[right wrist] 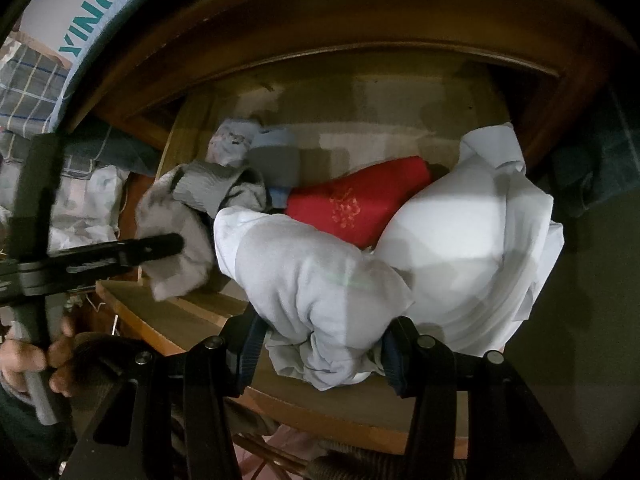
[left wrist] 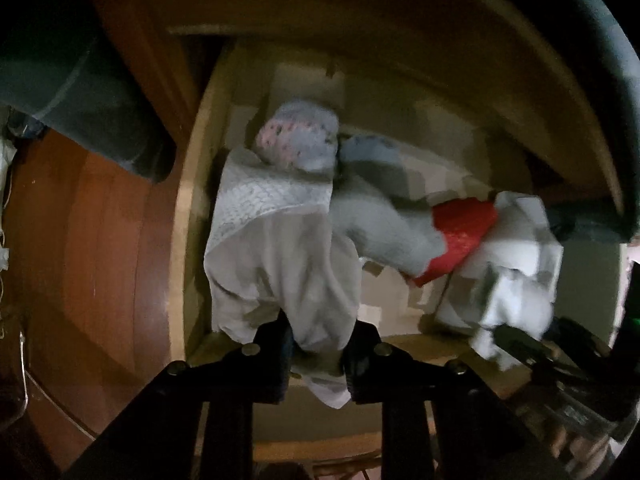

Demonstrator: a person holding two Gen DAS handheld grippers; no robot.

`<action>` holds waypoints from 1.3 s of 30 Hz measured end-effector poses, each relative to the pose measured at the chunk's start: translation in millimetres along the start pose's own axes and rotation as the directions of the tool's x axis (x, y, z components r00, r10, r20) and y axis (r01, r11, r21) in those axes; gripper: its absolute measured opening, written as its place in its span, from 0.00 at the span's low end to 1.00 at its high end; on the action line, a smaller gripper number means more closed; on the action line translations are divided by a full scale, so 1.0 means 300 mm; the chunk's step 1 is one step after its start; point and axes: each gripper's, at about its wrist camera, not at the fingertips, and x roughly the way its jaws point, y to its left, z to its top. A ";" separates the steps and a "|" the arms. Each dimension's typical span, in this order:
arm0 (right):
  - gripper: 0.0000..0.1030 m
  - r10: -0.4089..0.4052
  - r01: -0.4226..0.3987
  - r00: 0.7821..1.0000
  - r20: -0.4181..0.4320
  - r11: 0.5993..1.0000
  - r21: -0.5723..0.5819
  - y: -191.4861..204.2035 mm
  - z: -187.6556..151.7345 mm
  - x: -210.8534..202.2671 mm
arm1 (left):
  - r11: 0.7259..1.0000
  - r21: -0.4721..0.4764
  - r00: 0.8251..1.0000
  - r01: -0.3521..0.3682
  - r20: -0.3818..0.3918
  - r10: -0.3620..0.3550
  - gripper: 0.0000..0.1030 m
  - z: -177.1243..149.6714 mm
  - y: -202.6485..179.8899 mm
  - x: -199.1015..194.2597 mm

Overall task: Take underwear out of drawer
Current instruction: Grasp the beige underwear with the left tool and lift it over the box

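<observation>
The open wooden drawer [left wrist: 182,236] holds a heap of clothes. My left gripper [left wrist: 318,354] is shut on a pale grey pair of underwear [left wrist: 280,252] with a patterned waistband, and the cloth hangs bunched between the black fingers. From the right wrist view the same left gripper [right wrist: 168,246] pinches that grey cloth [right wrist: 176,224] at the drawer's left end. My right gripper [right wrist: 322,356] is shut on a pale white garment [right wrist: 312,276], gathered into a wad between its pads over the drawer's front edge [right wrist: 180,320]. A red garment [right wrist: 360,204] lies behind it.
A rolled patterned bundle [left wrist: 296,140] and a grey-blue roll [right wrist: 276,164] lie toward the drawer's back. A large white cloth [right wrist: 480,220] fills the right end. A hand [right wrist: 24,364] grips the left tool's handle. Brown wooden floor [left wrist: 80,240] lies left of the drawer.
</observation>
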 end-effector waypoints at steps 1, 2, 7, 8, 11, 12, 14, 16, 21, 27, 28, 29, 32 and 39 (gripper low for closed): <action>0.46 -0.003 0.003 1.000 0.001 1.000 0.000 0.001 -0.001 0.000 | 1.000 0.006 1.000 0.003 0.004 -0.003 0.20 -0.004 -0.004 -0.017; 0.46 -0.005 0.005 1.000 0.003 1.000 -0.001 0.001 -0.001 -0.002 | 1.000 0.013 1.000 0.009 0.009 -0.009 0.20 -0.011 -0.006 -0.034; 0.46 -0.009 0.009 1.000 0.005 1.000 0.001 0.001 0.001 -0.006 | 0.998 0.048 0.998 0.027 0.053 -0.030 0.20 -0.045 -0.027 -0.129; 0.46 -0.010 0.010 1.000 0.005 1.000 0.001 0.001 0.001 -0.006 | 0.998 0.058 0.998 0.029 0.055 -0.032 0.20 -0.050 -0.032 -0.145; 0.46 -0.015 0.015 1.000 0.005 1.000 0.001 0.004 0.001 -0.005 | 0.995 0.091 0.995 0.041 0.082 -0.048 0.20 -0.072 -0.057 -0.212; 0.46 -0.018 0.018 1.000 0.006 1.000 0.000 0.005 0.001 -0.005 | 0.994 0.097 0.995 0.042 0.087 -0.051 0.20 -0.073 -0.067 -0.219; 0.46 -0.019 0.019 1.000 0.007 1.000 0.002 0.004 0.001 -0.006 | 0.992 0.116 0.992 0.049 0.106 -0.062 0.20 -0.086 -0.082 -0.264; 0.46 -0.020 0.020 1.000 0.008 1.000 0.003 0.003 0.000 -0.008 | 0.989 0.135 0.989 0.052 0.128 -0.069 0.20 -0.104 -0.092 -0.323; 0.46 -0.023 0.023 1.000 0.012 1.000 0.005 0.000 -0.002 -0.009 | 0.982 0.182 0.981 0.057 0.173 -0.089 0.20 -0.132 -0.123 -0.441; 0.46 -0.035 0.035 0.999 0.019 0.999 0.004 0.002 -0.006 -0.011 | 0.969 0.237 0.966 0.071 0.224 -0.125 0.20 -0.173 -0.149 -0.607; 0.46 -0.035 0.035 0.999 0.019 0.999 0.005 0.002 -0.007 -0.011 | 0.966 0.251 0.964 0.069 0.233 -0.129 0.20 -0.181 -0.156 -0.632; 0.46 -0.037 0.037 0.999 0.020 0.999 0.005 0.002 -0.007 -0.011 | 0.962 0.264 0.961 0.068 0.241 -0.134 0.20 -0.188 -0.163 -0.658; 0.46 -0.039 0.039 0.999 0.020 0.999 0.004 0.001 -0.008 -0.010 | 0.952 0.291 0.952 0.091 0.255 -0.168 0.20 -0.205 -0.183 -0.732; 0.46 -0.041 0.040 0.999 0.023 0.999 0.006 0.002 -0.009 -0.010 | 0.924 0.364 0.913 0.112 0.329 -0.240 0.20 -0.231 -0.252 -0.954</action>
